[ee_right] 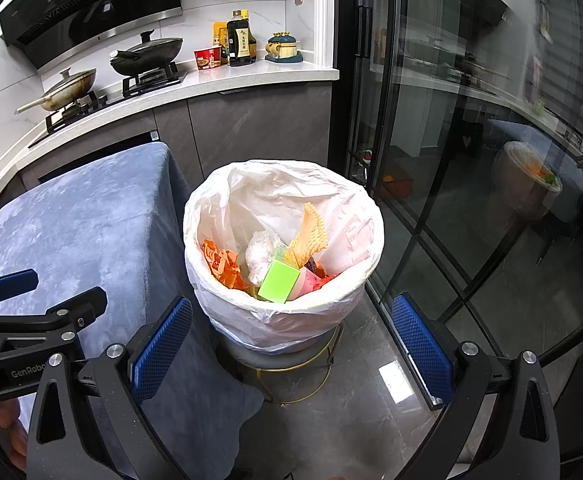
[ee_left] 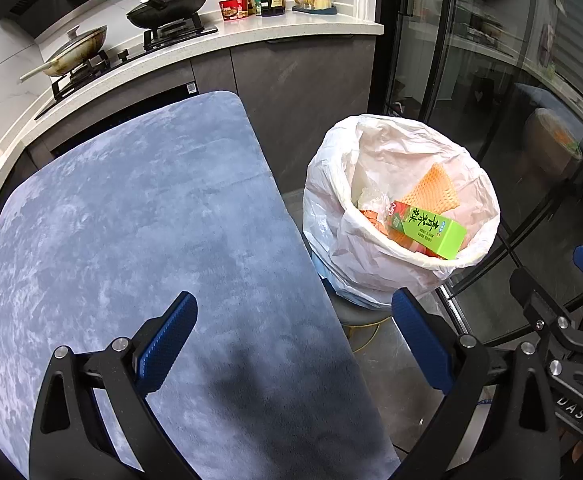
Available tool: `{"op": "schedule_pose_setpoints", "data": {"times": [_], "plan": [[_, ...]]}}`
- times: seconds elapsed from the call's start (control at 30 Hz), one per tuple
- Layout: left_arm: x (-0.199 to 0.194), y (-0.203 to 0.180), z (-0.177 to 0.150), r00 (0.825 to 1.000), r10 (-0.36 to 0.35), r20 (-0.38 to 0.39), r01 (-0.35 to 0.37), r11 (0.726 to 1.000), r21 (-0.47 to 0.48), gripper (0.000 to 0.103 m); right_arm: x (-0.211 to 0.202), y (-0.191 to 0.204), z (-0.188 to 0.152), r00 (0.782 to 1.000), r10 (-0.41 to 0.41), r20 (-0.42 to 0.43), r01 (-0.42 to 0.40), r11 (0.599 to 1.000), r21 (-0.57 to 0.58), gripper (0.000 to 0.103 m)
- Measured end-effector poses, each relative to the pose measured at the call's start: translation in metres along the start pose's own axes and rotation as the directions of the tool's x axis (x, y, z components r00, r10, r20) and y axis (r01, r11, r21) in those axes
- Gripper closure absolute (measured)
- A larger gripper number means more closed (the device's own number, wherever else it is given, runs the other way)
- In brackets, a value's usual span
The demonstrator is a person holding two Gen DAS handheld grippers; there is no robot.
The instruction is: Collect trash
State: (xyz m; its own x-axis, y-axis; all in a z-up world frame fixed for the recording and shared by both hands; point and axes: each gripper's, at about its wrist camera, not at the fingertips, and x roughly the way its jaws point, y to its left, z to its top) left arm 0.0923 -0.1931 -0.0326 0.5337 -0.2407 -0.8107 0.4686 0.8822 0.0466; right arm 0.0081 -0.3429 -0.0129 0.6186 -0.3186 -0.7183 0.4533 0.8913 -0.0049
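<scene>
A trash bin lined with a white bag stands on a low stool to the right of the table. Inside lie a green carton, an orange foam net, orange scraps and crumpled clear plastic. My left gripper hovers open over the table's right edge, holding nothing. My right gripper is open and empty, just in front of and above the bin.
The table under a blue-grey velvet cloth shows nothing on it. Behind runs a counter with a stove, two pans, a sauce bottle and a noodle cup. A glass sliding door stands right of the bin.
</scene>
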Motion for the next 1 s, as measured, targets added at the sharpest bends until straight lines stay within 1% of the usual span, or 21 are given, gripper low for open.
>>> {"op": "schedule_pose_setpoints", "data": {"times": [0.77, 0.9, 1.0], "plan": [[0.0017, 0.0037, -0.0031, 1.0, 0.001, -0.008, -0.001, 1.0, -0.009, 0.01, 0.0019, 0.0016, -0.0016, 1.0, 0.006, -0.003, -0.006, 1.0, -0.003, 0.007], [0.0004, 0.0056, -0.0036, 1.0, 0.001, 0.005, -0.001, 1.0, -0.022, 0.01, 0.0028, 0.0027, -0.0008, 1.0, 0.007, -0.005, -0.007, 1.0, -0.004, 0.007], [-0.0003, 0.0056, -0.0042, 1.0, 0.004, 0.012, -0.004, 1.0, -0.012, 0.01, 0.0032, 0.0037, -0.0001, 1.0, 0.008, -0.005, -0.008, 1.0, -0.003, 0.007]]}}
